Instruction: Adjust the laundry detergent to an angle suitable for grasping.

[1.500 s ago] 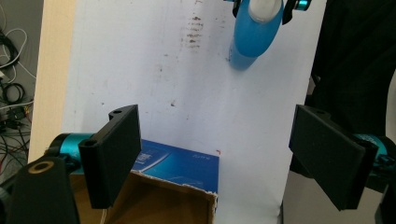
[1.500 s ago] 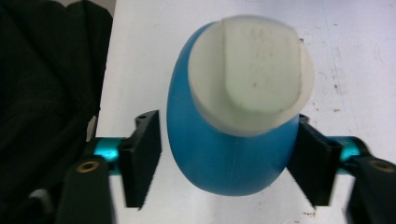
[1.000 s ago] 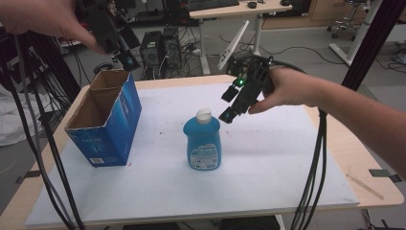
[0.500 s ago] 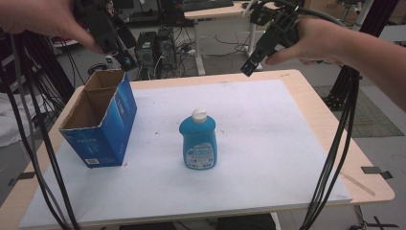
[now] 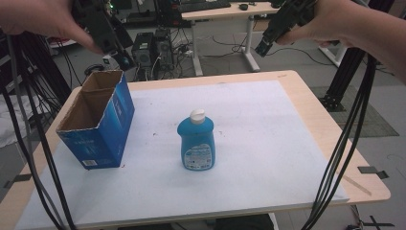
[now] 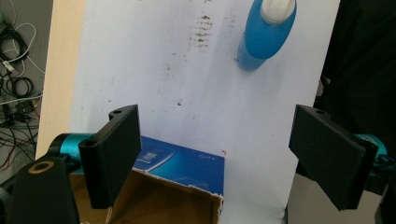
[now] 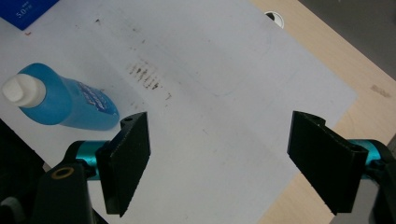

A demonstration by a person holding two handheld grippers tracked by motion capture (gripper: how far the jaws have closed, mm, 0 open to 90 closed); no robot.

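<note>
Now, with your right hand-held gripper (image 5: 266,47) wide open and empty high above the desk (image 5: 306,120), you bring it down straight over the blue bottle (image 5: 197,141), which stands upright at the middle beside the open box (image 5: 98,120), and close on its body.

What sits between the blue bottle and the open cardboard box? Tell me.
Nothing: in the high view, bare white mat separates the blue bottle from the open cardboard box.

Upright blue bottle (image 5: 196,141), mid-table
</note>
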